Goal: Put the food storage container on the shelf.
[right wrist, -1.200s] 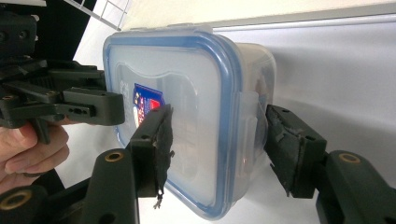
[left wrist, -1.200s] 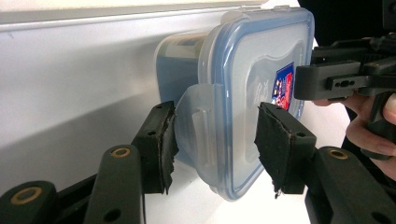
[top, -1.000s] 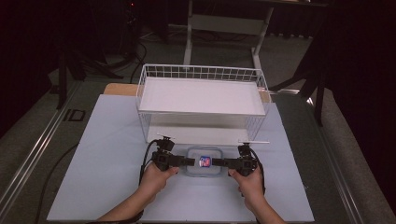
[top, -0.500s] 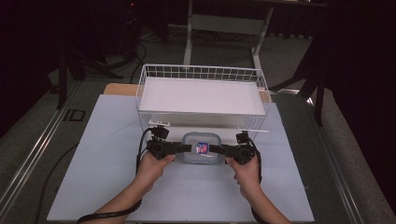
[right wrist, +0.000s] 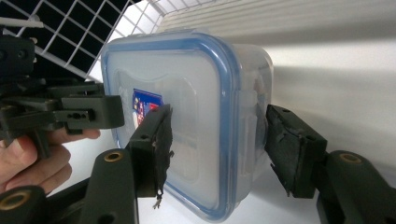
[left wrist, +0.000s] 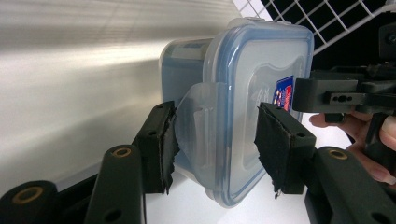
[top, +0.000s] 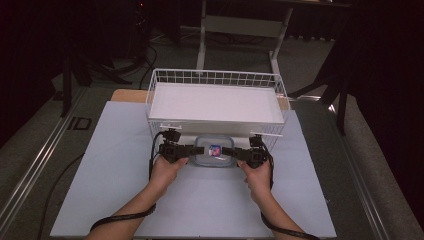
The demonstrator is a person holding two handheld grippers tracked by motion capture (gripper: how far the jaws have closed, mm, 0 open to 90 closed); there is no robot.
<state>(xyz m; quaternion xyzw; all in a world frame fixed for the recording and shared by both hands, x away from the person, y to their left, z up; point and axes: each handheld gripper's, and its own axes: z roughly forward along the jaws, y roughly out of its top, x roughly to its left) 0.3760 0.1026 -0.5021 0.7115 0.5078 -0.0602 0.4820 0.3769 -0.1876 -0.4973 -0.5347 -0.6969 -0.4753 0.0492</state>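
Note:
A clear plastic food box [top: 213, 151] with a blue-rimmed lid and a small label is held between both grippers, right against the front wall of the white wire basket [top: 215, 75]. My left gripper [top: 197, 150] clamps its left edge: one pad [left wrist: 163, 144] presses the side latch and the other lies on the lid of the box [left wrist: 243, 93]. My right gripper [top: 231, 152] clamps the opposite edge of the box [right wrist: 187, 93] the same way, one pad [right wrist: 156, 149] on the lid and one at the side latch.
The basket stands at the back of a white mat [top: 115, 165] and has a white flat liner inside. Its wire wall [left wrist: 327, 23] is close behind the box. Grey table edges with rails run along both sides of the mat.
Both grippers have carried the box away from the person, from the middle of the mat up to the basket's front wall.

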